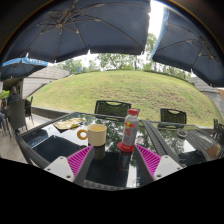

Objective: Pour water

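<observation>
My fingers spread wide, released, gripping nothing; gripper hangs over glass table. Pink pads at 8 and 4 o'clock. Bottle, red-labelled, red cap, upright on table just ahead, at 12 o'clock from fingers, slightly toward right finger, not touching either. Yellow mug at 11 o'clock, just beside bottle's left, handle facing left. Beyond: dark chairs, grassy slope, blue umbrellas overhead.
</observation>
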`<act>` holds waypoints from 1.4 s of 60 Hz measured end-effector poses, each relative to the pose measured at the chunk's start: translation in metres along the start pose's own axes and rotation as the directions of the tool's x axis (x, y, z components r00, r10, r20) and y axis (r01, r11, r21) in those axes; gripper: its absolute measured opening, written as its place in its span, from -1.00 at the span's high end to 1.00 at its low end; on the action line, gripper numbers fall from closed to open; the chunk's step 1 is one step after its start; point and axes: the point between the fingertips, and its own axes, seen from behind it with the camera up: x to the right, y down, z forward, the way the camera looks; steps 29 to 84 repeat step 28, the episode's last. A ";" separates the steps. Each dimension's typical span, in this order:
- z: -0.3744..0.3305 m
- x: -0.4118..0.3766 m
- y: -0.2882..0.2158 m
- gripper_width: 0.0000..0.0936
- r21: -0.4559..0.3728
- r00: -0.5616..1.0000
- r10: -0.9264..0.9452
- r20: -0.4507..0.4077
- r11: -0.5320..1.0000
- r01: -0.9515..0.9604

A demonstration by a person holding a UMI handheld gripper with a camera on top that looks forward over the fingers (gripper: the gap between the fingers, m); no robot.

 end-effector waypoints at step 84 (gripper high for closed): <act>-0.045 -0.029 0.043 -0.78 -0.006 0.999 -0.017 0.031 1.000 0.017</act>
